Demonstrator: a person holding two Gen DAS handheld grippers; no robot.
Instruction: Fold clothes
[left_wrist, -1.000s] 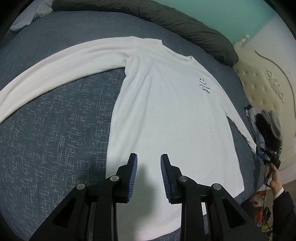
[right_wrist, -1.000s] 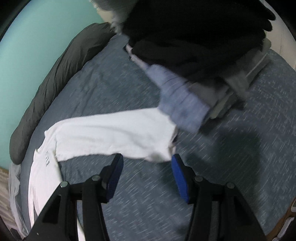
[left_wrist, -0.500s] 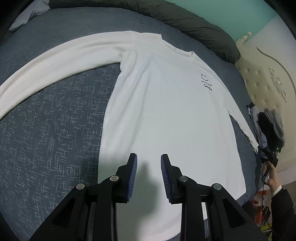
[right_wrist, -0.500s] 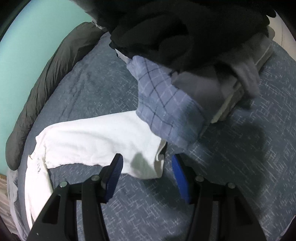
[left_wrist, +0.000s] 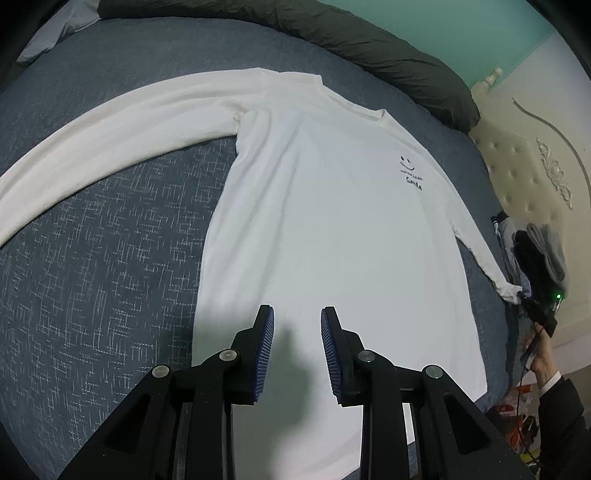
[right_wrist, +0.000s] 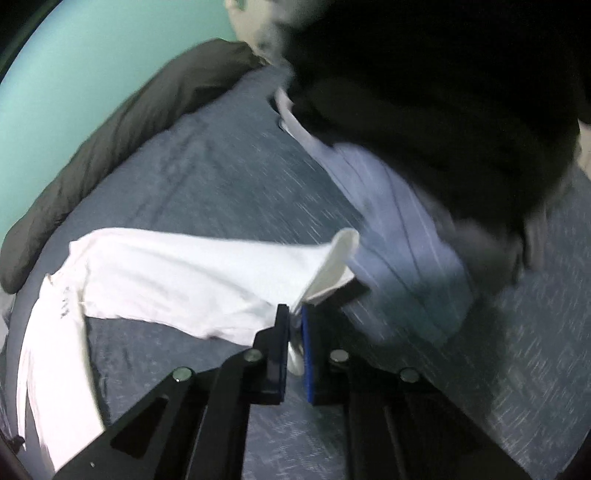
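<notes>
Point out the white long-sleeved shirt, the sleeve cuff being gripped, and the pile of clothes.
white long-sleeved shirt (left_wrist: 332, 229), left wrist view, middle of the chest panel.
sleeve cuff (right_wrist: 332, 266), right wrist view, the end sticking up past the right hand-held gripper (right_wrist: 294, 317).
pile of clothes (right_wrist: 436, 110), right wrist view, dark top garment.

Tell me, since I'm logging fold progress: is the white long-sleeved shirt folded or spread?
Spread: white long-sleeved shirt lies flat, both sleeves outstretched; right gripper pinches one cuff.
</notes>
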